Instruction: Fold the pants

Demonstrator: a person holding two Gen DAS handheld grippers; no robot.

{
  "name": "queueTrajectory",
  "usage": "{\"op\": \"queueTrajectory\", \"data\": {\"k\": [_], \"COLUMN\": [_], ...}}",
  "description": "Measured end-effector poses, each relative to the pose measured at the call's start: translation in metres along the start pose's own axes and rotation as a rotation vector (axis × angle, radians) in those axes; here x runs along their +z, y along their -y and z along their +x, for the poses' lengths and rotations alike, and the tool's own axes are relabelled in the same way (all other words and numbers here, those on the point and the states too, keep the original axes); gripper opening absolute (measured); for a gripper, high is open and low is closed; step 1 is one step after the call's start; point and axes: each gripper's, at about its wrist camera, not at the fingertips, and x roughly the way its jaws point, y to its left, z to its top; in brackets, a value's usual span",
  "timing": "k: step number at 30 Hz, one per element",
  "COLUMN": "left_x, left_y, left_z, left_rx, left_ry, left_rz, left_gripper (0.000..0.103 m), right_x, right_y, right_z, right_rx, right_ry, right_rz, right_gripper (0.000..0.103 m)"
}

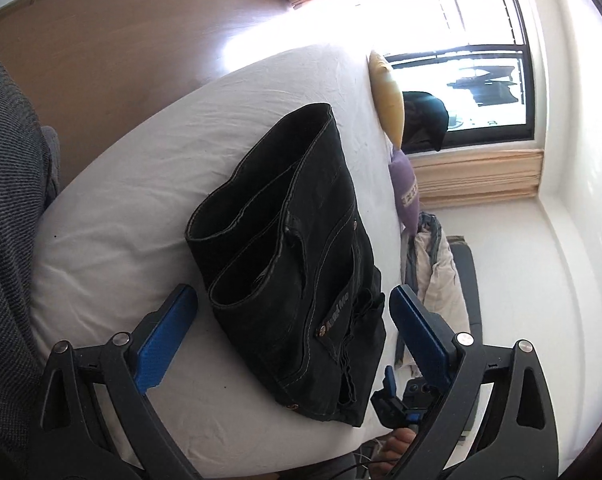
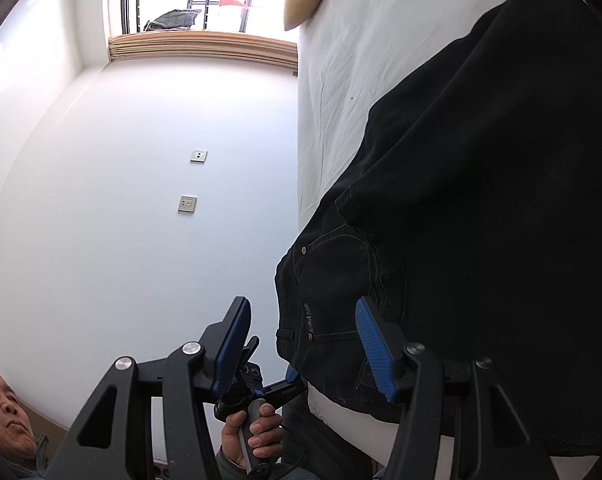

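Both grippers agape beside folded pants

Black pants run past the right edge.

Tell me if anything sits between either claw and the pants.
Nothing visible does. The folded black pants lie on the white bed directly ahead of the open left claw; the open right claw has their waistband between its fingers already.

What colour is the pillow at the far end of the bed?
The pillow is yellow. It shows best in the left wrist view, next to the window.
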Motion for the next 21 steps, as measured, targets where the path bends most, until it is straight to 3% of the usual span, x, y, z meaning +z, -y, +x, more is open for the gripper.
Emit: {"op": "queueTrajectory", "data": {"k": [1, 4, 6, 7, 10, 12, 16, 21], "left_x": [0.002, 0.008, 0.011, 0.012, 0.013, 0.016, 0.018, 0.015], "left_y": [-0.003, -0.011, -0.019, -0.024, -0.036, -0.035, -0.012, 0.054], "left_z": [0.003, 0.015, 0.020, 0.023, 0.025, 0.021, 0.020, 0.011], "left_rx": [-0.011, -0.043, -0.056, -0.064, -0.096, -0.098, -0.072, -0.057], "left_ry": [0.002, -0.010, -0.023, -0.032, -0.037, -0.038, -0.030, -0.022], "left_rz": [-0.020, -0.068, -0.102, -0.124, -0.177, -0.160, -0.077, 0.106], "left_gripper": [0.091, 0.068, 0.036, 0.029, 0.020, 0.016, 0.014, 0.013], "right_x": [0.000, 0.002, 0.004, 0.005, 0.009, 0.011, 0.012, 0.010], "right_y": [0.002, 0.004, 0.007, 0.009, 0.017, 0.023, 0.040, 0.043], "right_z": [-0.003, 0.000, 0.004, 0.005, 0.009, 0.014, 0.030, 0.032], "right_rx": [0.004, 0.014, 0.008, -0.003, -0.023, -0.052, -0.189, -0.221], "right_ry": [0.002, -0.001, -0.008, -0.008, -0.015, -0.036, -0.086, -0.083], "right_rz": [0.002, 0.010, 0.015, 0.019, 0.035, 0.051, 0.078, 0.074], "right_gripper": [0.059, 0.059, 0.059, 0.059, 0.059, 0.059, 0.050, 0.048]}}
